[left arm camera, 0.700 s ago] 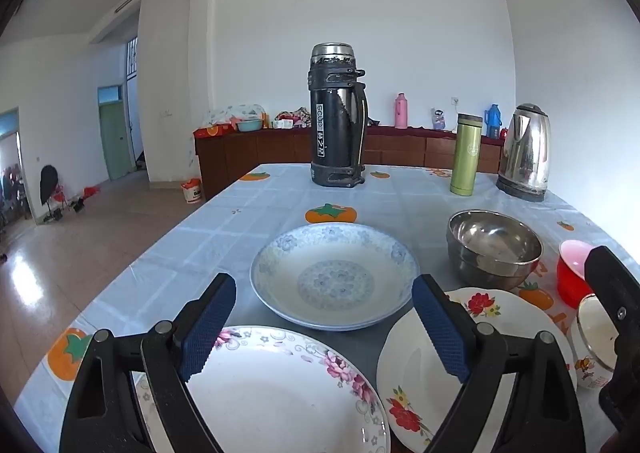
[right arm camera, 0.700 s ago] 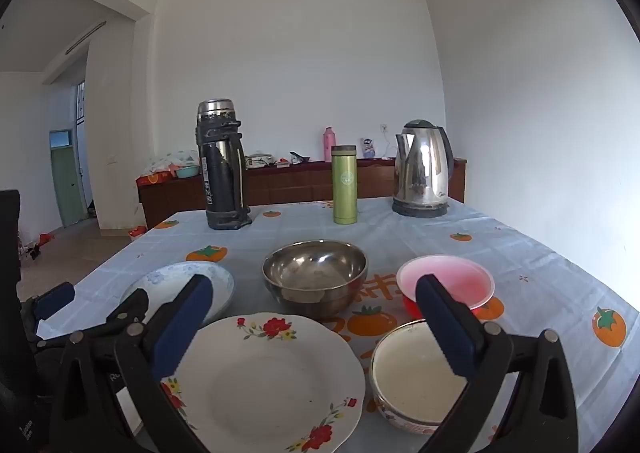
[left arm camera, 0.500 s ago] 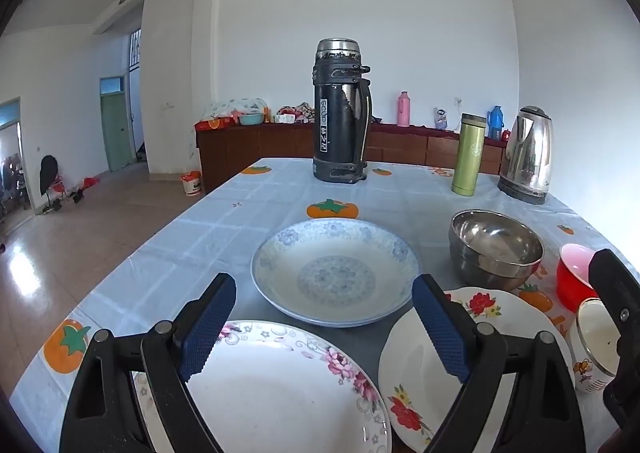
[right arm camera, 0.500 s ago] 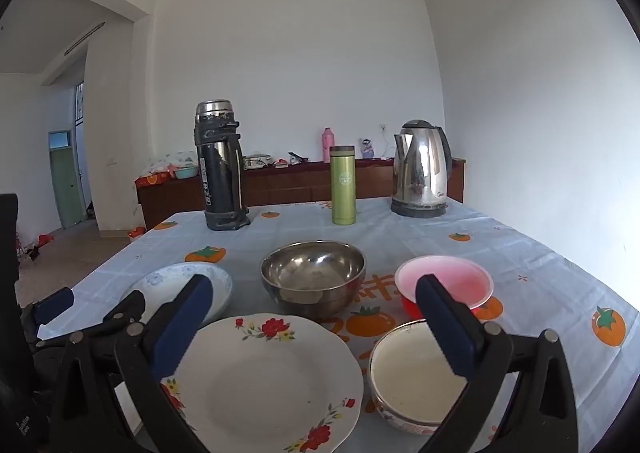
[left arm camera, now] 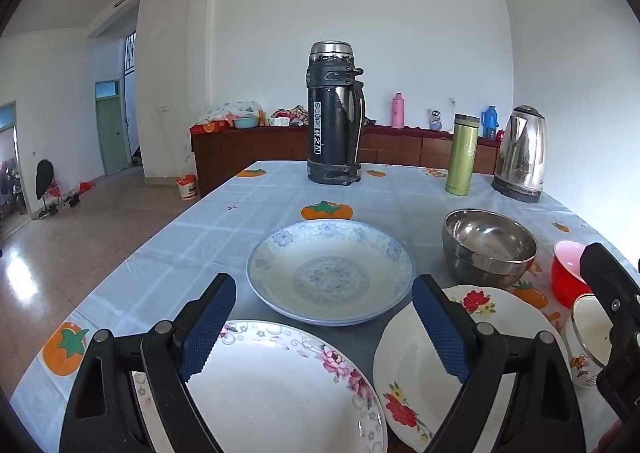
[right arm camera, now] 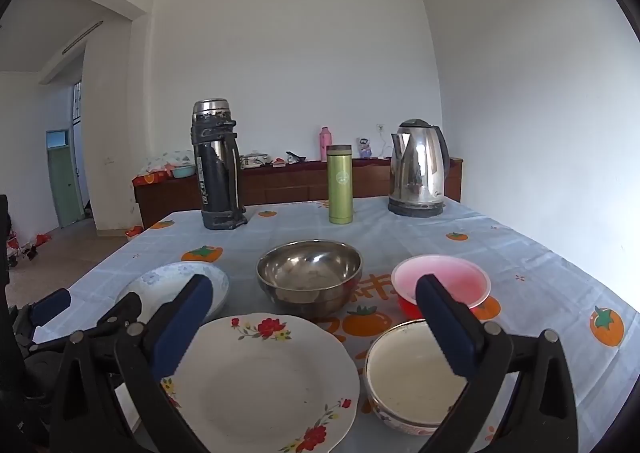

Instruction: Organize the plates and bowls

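A blue-patterned plate [left arm camera: 330, 271] lies mid-table, also seen in the right wrist view [right arm camera: 160, 287]. A pink-flowered plate [left arm camera: 280, 385] lies under my open left gripper [left arm camera: 320, 317]. A red-flowered plate [right arm camera: 264, 377] lies near the front, also seen in the left wrist view [left arm camera: 416, 353]. A steel bowl [right arm camera: 310, 275], a red bowl [right arm camera: 440, 281] and a white enamel bowl [right arm camera: 412, 373] stand on the right. My right gripper [right arm camera: 312, 317] is open and empty above the red-flowered plate and the enamel bowl.
A black thermos [left arm camera: 334, 113], a green flask [right arm camera: 340, 183] and a steel kettle [right arm camera: 418, 169] stand at the far side of the table [left arm camera: 224, 221]. A wooden sideboard [right arm camera: 288, 183] runs along the back wall. Open floor lies left.
Both grippers have drifted only slightly; the left view has shifted a little. Nothing was taken hold of or let go.
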A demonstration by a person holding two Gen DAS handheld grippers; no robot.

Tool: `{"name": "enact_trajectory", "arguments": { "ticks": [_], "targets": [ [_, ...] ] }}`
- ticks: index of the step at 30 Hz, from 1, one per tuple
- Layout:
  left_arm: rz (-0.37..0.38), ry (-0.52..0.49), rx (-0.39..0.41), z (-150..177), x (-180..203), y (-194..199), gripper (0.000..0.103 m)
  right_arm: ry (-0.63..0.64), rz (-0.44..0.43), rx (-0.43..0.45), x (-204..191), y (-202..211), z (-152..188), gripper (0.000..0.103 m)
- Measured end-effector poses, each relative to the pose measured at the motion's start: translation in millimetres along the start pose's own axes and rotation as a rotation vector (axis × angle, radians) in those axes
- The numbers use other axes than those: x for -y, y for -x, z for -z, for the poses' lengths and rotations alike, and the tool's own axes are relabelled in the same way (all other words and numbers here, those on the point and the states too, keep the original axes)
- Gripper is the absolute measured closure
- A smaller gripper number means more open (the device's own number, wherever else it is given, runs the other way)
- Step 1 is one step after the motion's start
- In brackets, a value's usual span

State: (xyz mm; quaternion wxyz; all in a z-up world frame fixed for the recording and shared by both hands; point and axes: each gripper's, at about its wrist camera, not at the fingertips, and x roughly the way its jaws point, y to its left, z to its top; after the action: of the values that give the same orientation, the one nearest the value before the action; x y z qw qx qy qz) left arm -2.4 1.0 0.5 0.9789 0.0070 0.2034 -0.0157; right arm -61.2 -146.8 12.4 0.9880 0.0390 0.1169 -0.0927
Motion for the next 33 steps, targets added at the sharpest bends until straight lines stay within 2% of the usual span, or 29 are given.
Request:
{"name": "enact_trajectory", "arguments": {
  "ticks": [33],
  "targets": [
    [-0.003,0.002,-0.003,1.8,-2.4,-2.2,0.012,0.001,0.002,-0.006,0.0,-0.9,1.0,0.0]
  ]
}}
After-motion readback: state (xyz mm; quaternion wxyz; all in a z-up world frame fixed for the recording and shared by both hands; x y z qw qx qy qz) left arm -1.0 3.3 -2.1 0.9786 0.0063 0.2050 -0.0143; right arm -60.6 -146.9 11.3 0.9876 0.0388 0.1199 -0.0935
